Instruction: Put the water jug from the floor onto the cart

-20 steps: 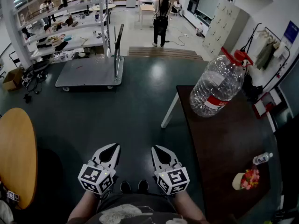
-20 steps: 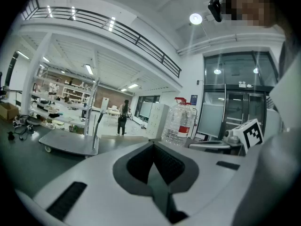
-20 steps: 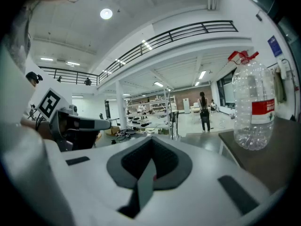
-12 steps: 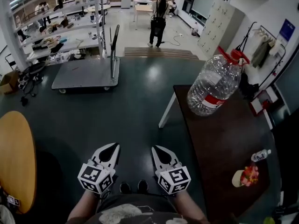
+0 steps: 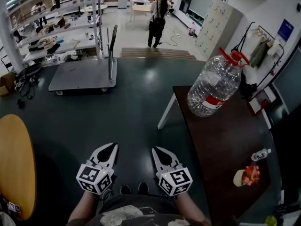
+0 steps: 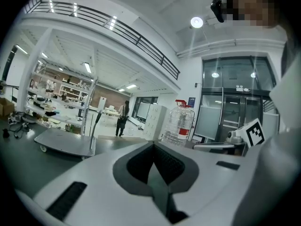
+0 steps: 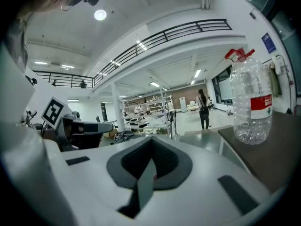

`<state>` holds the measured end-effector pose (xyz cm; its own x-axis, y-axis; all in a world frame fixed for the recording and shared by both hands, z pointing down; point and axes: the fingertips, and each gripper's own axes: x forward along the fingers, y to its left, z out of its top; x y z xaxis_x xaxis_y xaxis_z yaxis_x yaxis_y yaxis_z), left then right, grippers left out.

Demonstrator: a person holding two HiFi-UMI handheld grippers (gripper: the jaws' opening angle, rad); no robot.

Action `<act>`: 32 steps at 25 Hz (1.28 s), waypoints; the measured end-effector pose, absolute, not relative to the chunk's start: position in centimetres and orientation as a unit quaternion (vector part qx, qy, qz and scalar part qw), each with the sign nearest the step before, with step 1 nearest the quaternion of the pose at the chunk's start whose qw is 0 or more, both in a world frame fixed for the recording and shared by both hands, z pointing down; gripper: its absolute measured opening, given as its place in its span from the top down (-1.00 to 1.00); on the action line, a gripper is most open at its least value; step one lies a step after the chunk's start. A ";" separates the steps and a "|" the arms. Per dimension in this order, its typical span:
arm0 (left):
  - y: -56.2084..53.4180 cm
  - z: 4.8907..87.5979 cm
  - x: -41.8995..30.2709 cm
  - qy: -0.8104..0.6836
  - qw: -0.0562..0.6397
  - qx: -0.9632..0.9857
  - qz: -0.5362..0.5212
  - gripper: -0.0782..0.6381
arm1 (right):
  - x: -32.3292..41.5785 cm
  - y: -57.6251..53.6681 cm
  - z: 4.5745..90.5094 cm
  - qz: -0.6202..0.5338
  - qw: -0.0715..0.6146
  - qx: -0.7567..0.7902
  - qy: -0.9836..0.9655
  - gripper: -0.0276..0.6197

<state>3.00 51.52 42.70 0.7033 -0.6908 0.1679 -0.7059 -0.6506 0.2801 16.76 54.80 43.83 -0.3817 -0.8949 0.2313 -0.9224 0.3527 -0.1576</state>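
A big clear water jug (image 5: 214,86) with a red cap, red handle and red label stands upright on a dark table (image 5: 225,145) at the right. It also shows in the left gripper view as the jug (image 6: 181,121) and in the right gripper view as the jug (image 7: 251,102). The flat grey cart (image 5: 80,74) with its upright handle stands on the floor at the far left. Low in the head view, close to my body, my left gripper (image 5: 110,148) and right gripper (image 5: 159,151) are side by side. Both are shut and empty, well short of the jug.
A round wooden table (image 5: 14,164) fills the lower left. Near the dark table's front lie a small bottle (image 5: 260,154) and a red-and-yellow item (image 5: 249,175). Loaded shelves (image 5: 61,32) line the far left. A person (image 5: 156,18) stands far back on the lighter floor.
The head view has shifted a little, so the cart and jug sit slightly further left in the picture. Both grippers have stayed where they were, shut.
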 end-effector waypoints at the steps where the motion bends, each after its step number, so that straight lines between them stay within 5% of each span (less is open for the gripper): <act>1: 51.4 42.6 2.9 -0.382 0.163 0.909 0.022 0.76 | 16.8 54.7 43.8 0.130 0.052 0.558 -0.818 0.95; 21: 46.3 42.7 4.2 -0.321 0.152 0.934 0.029 0.76 | 19.7 49.2 40.8 0.068 0.029 0.624 -0.778 0.95; 32: 36.8 42.4 11.6 -0.304 0.150 0.940 0.046 0.76 | 34.2 40.1 36.9 0.019 0.027 0.697 -0.716 0.95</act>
